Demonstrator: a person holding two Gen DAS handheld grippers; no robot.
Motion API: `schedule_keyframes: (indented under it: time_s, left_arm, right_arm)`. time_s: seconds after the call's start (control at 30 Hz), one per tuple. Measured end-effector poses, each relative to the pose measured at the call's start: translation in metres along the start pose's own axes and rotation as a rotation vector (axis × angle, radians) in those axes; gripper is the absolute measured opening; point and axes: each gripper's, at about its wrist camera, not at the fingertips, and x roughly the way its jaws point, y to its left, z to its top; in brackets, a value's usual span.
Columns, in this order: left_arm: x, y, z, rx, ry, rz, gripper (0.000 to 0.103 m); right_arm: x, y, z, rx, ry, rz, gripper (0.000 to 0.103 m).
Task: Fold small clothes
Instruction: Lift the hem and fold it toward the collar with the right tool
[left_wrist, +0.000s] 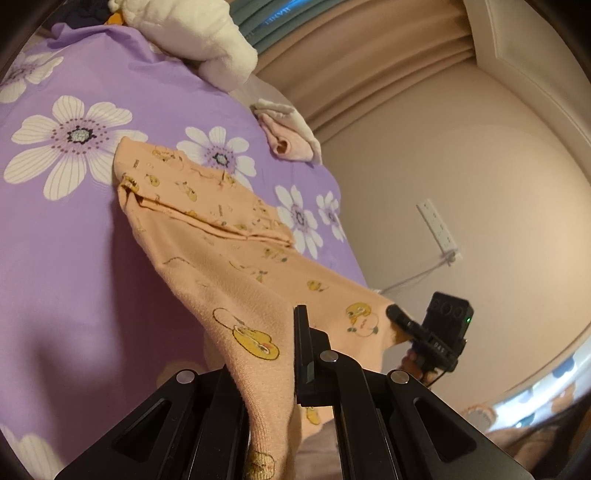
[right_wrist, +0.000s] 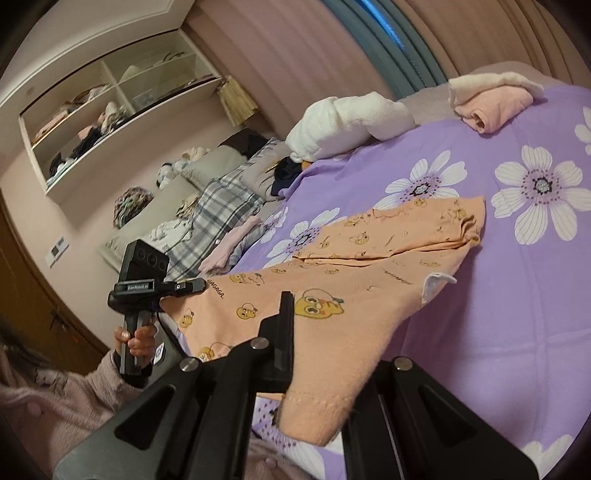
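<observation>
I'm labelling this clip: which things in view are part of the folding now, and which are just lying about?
In use: orange garment, left gripper, right gripper, purple bedsheet.
Lying about: pink folded cloth, white plush bundle, plaid bedding, wall shelf.

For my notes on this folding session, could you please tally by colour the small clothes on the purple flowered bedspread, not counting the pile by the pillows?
Orange: 1, the orange printed garment, near edge lifted by the left gripper and the right gripper.
Pink: 1, the pink folded garment.
White: 1, the white rolled garment.
Total: 3
</observation>
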Motion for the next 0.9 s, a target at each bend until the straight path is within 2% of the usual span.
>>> schedule_keyframes:
  time_s: [0.2,0.33,0.5,0.63,0.73,0.9]
  left_arm:
    - [-0.018,-0.021,-0.012,0.035,0.027,0.003,0.0]
    - [-0.02,-0.022,-0.005,0.016,0.021,-0.015,0.0]
    - [-0.005,0.001,0.023,-0.067,-0.01,-0.04,0.0]
    - [0.013,0.023,0.05,-0.112,-0.035,-0.028,0.0]
    - [0.03,0.048,0.072,-0.186,-0.049,-0.023,0.0]
    - [0.066,0.09,0.106,-0.3,-0.048,0.03,0.0]
  right_arm:
    - [-0.021,0.031,-0.005,-0.111,0.031,0.031,0.004]
    - [-0.024,0.034,-0.002,-0.124,0.031,0.036,0.004]
    - [-0.007,0.0,0.012,0.025,0.033,0.015,0.006]
    - [0.014,-0.031,0.028,0.139,0.036,-0.01,0.006]
    - [0.032,-0.052,0.045,0.209,0.031,-0.025,0.006]
    - [0.071,-0.1,0.075,0.345,0.066,-0.09,0.006]
